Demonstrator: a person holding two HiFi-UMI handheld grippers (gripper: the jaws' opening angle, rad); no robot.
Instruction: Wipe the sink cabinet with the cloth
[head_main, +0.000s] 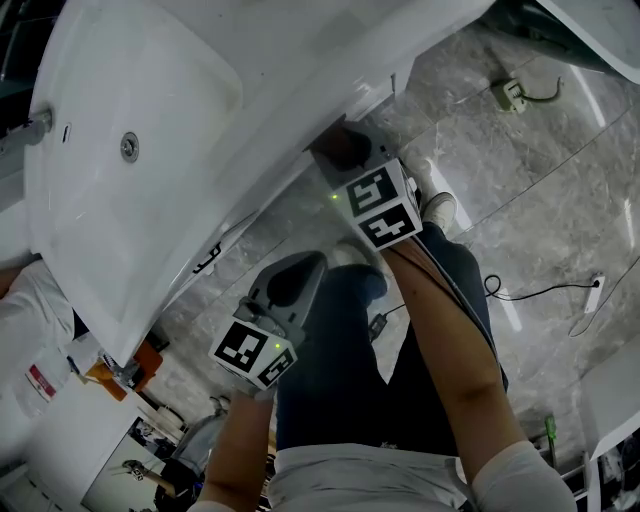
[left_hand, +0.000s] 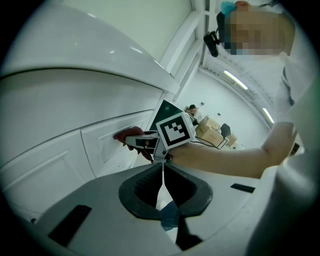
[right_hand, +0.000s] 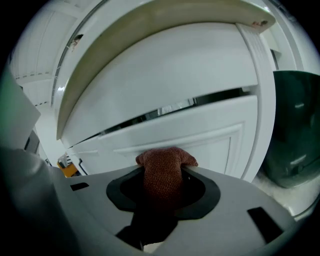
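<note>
The white sink (head_main: 140, 150) sits above its white cabinet (right_hand: 200, 130), which has panelled doors. My right gripper (head_main: 338, 150) is shut on a reddish-brown cloth (right_hand: 162, 172), and the cloth's bunched end presses against a cabinet door panel just below the gap under the countertop. The left gripper view shows the same cloth (left_hand: 127, 134) touching the cabinet front (left_hand: 107, 142). My left gripper (head_main: 298, 272) hangs lower and away from the cabinet. Its jaws are shut with nothing between them (left_hand: 162, 172).
A dark green bin (right_hand: 295, 130) stands to the right of the cabinet. Cables, a power strip (head_main: 596, 283) and a socket block (head_main: 510, 93) lie on the grey marble floor. My legs and a white shoe (head_main: 438, 208) are below the grippers. Cardboard boxes (left_hand: 212, 131) stand far back.
</note>
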